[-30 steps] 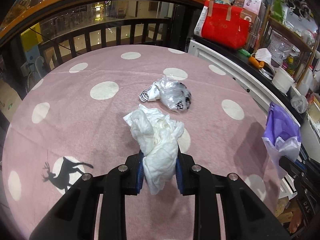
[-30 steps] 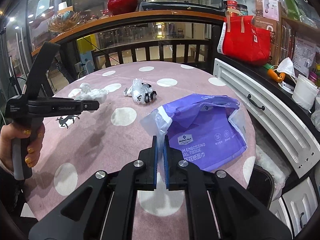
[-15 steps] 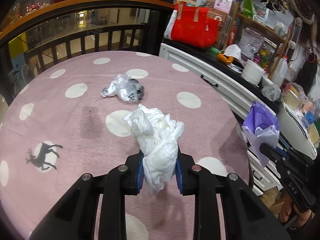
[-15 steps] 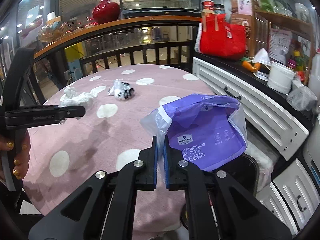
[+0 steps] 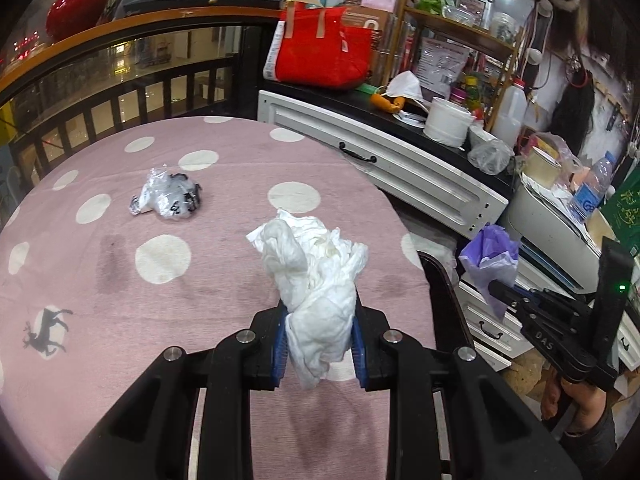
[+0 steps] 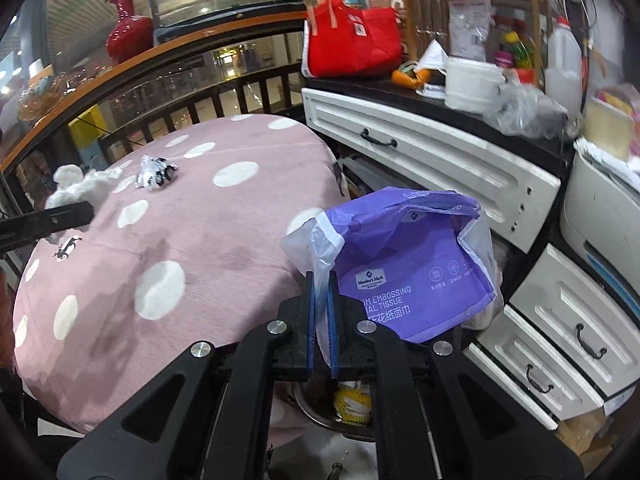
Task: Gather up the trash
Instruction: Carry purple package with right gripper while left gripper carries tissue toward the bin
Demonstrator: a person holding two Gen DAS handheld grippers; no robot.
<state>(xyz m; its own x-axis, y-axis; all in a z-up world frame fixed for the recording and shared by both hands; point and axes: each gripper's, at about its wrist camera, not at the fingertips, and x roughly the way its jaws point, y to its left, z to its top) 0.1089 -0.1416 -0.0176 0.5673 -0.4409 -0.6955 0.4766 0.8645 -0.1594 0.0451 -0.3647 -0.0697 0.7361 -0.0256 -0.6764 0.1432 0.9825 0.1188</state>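
A: Swung rightward since a second ago: left claw [image 5: 319, 338], crumpled white tissue [image 5: 316, 280] clamped between blue pads [image 5: 280, 344], now held above the right part of the pink polka-dot tabletop [image 5: 120, 280] instead of its middle. Tissue bulging above and hanging below the pads.

B: Confirmed from right wrist view. Tissue [image 6: 82, 186] visible at far left, lifted off the tabletop [image 6: 192, 248]. Right claw [image 6: 322, 320]?

A: Pinched narrow on the clear-and-white edge of the purple tissue-pack bag [image 6: 404, 264]. Bag mouth open upward, held off the tabletop's right edge, in front of the white drawers [image 6: 440, 160]. Also shifted: a second ago above the tabletop, now past its rim.

B: Same bag [image 5: 490, 258] seen from left wrist view, right of the tissue, well apart from it. Remaining trash?

A: Crumpled clear wrapper with black print [image 5: 168, 200] lying on the tabletop, far left of the tissue, untouched. Same wrapper [image 6: 156, 174] near the far edge in right view.

B: Background noted: red tote bag [image 5: 320, 56] on the dark counter, red vase [image 6: 128, 28] on the railing ledge.
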